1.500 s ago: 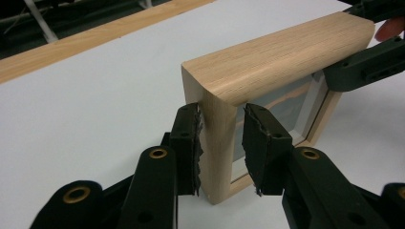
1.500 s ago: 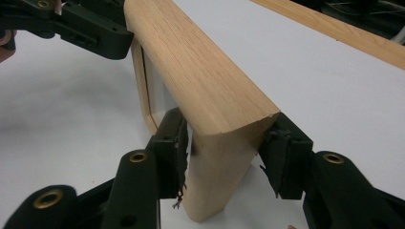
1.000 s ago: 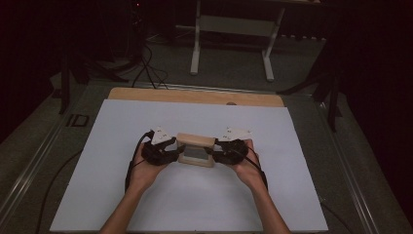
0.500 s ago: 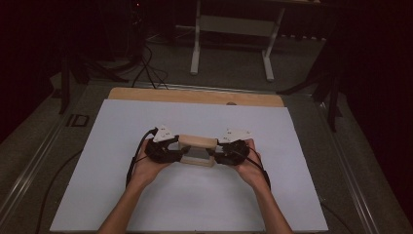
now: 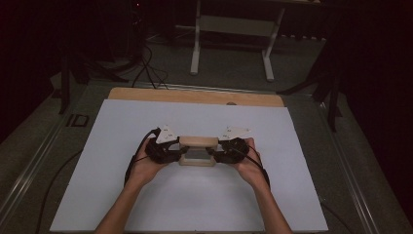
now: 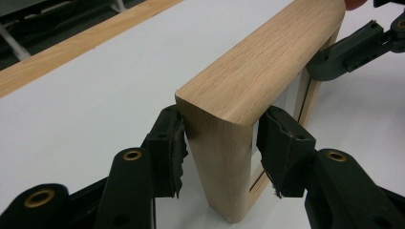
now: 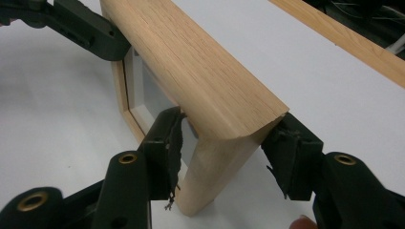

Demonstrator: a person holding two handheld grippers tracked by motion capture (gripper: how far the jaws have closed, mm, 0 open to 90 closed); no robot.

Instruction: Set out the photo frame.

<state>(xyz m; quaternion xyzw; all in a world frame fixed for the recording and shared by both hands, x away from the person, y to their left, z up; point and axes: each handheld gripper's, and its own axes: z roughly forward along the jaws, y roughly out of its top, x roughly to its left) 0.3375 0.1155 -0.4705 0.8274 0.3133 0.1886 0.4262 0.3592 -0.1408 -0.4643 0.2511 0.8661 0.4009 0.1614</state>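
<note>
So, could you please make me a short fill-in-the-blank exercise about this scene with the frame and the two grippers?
1. The light wooden picture frame stands on a ____ table sheet.
2. The left gripper has its jaws at one ____ of the frame.
3. The right gripper is at the frame's ____ end.
4. Beyond the sheet, the table's far edge is bare ____.

Missing words: white; end; opposite; wood

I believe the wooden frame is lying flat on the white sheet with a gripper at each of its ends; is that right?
Not quite: the wooden frame stands upright on its edge on the white sheet, as the left gripper view shows. The left gripper and the right gripper are indeed at its two ends.
</note>
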